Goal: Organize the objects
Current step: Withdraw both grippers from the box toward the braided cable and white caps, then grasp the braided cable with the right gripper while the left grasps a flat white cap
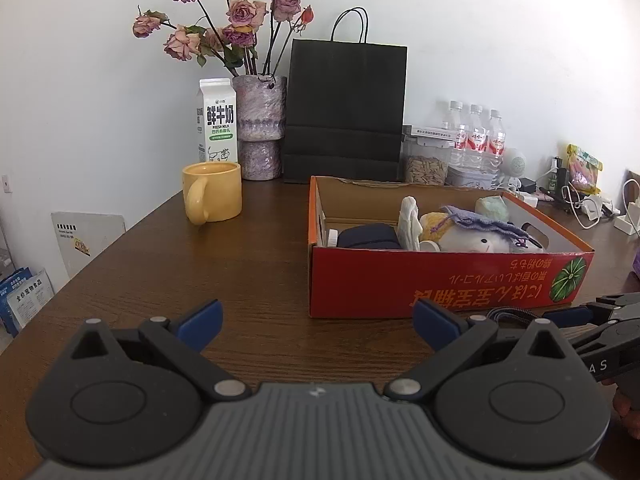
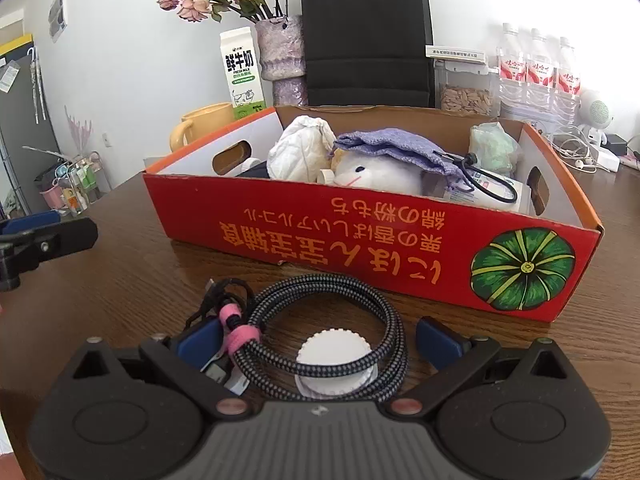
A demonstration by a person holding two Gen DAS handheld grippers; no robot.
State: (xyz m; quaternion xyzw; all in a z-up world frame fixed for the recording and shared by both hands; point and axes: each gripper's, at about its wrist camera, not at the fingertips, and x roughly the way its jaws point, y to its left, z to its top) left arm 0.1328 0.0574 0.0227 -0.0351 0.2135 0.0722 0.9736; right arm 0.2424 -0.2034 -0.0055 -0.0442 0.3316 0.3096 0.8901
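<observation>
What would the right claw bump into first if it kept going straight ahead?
Probably the coiled cable lying between the open right claw tips, then the red box beyond it.

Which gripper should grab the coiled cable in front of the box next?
Right. The right gripper is open with the coiled cable lying between its jaws. The left gripper, also open, faces bare table beside the red box.
</observation>
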